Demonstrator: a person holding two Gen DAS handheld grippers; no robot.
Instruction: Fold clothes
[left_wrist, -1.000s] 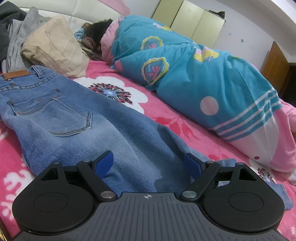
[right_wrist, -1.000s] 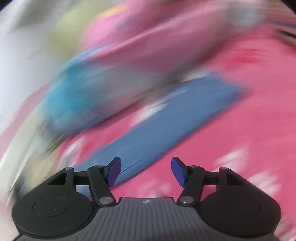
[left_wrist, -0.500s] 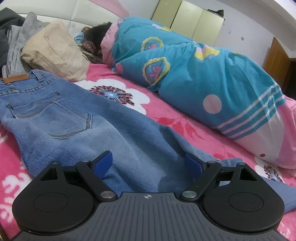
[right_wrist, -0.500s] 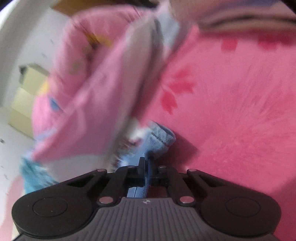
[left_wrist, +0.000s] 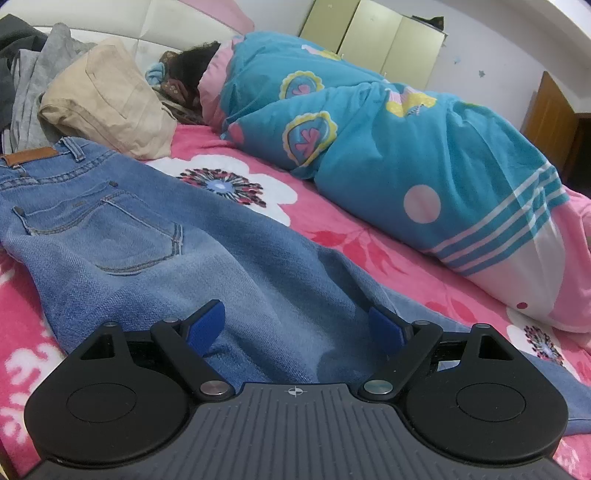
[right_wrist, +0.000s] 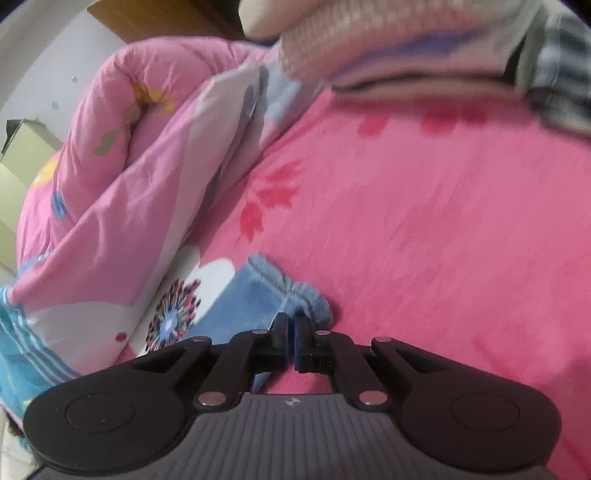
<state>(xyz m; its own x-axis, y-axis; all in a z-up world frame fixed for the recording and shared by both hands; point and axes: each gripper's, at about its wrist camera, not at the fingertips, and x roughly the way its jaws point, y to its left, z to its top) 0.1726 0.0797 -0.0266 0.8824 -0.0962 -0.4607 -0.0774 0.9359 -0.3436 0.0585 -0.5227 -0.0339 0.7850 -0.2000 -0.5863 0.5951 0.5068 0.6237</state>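
The right tongs, spread a second ago, are now pressed together on the jeans' hem at lower centre of the frame. The left tongs stay spread above the denim on the bed. The fold can likely begin.

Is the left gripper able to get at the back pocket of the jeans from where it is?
Probably yes. The left gripper is open over the jeans, and the back pocket lies flat ahead of it with only bare denim between. The tan bundle sits beyond, out of the way.
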